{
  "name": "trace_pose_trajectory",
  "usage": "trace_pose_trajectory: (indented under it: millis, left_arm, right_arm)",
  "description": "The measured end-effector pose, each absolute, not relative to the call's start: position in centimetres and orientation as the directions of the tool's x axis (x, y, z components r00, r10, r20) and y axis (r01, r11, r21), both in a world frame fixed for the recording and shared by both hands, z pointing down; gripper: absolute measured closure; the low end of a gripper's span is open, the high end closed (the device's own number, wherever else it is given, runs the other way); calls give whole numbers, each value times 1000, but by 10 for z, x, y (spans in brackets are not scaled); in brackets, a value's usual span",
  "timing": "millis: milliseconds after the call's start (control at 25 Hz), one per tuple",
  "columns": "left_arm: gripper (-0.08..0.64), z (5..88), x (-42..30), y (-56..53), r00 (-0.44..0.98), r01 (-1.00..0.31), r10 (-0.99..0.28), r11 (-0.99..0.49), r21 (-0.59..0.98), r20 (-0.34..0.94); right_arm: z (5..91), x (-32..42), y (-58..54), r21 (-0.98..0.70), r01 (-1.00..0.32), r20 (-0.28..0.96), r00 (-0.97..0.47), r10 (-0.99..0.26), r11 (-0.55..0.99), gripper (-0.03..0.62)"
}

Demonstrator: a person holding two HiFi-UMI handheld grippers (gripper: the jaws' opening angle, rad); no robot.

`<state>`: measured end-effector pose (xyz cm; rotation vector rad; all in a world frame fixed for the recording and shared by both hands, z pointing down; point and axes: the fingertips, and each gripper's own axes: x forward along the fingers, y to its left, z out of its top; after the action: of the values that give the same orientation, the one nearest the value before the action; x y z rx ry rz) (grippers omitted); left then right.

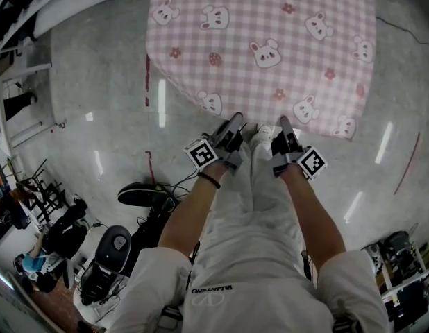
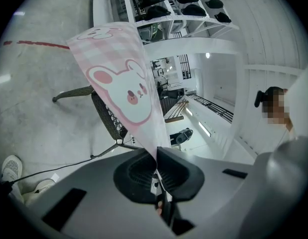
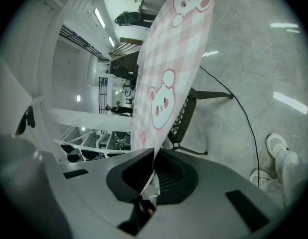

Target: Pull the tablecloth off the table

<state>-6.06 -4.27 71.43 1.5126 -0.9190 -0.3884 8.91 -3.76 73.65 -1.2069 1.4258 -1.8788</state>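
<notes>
A pink checked tablecloth (image 1: 263, 47) printed with white rabbits covers the table ahead of me and hangs over its near edge. My left gripper (image 1: 232, 132) is shut on that near hem, and the cloth (image 2: 125, 91) rises stretched from between its jaws. Beside it, my right gripper (image 1: 284, 134) is also shut on the hem, with the cloth (image 3: 166, 83) running taut up and away from its jaws. Both grippers sit close together just below the hanging edge.
Under the cloth stands a dark mesh chair (image 3: 186, 116) with metal legs (image 2: 74, 92). A black cable (image 3: 243, 118) lies on the grey polished floor (image 1: 103, 82). My shoes (image 3: 278, 146) are close by. Chairs and equipment (image 1: 110, 248) crowd the lower left; shelving (image 2: 169, 4) stands beyond.
</notes>
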Motion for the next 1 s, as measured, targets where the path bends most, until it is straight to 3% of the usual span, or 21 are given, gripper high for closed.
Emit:
trace_pose_trajectory:
  millis: [360,560,800,1000]
  left_arm:
    - [557,714,-71,-25,638,-337,-702,116,934,317]
    - [557,754,-62,-109,655,-284,-747,-108,953,111]
    - [557,723,-56,-50,689,-265,-716,-103,959,113]
    - [557,724,-59,-52,703,-295,-701,-135,946,120]
  right_arm:
    - [731,79,-21,-924,-149,378,-486,-788,-352,580]
    - [756,86,-113,-961,-257,230,-519,-823,-107,580]
    - [735,89,-46,-936,-303,320,-523,-790,-178,580]
    - [743,84,-45,-938,-294,324,-557,-764,-183,580]
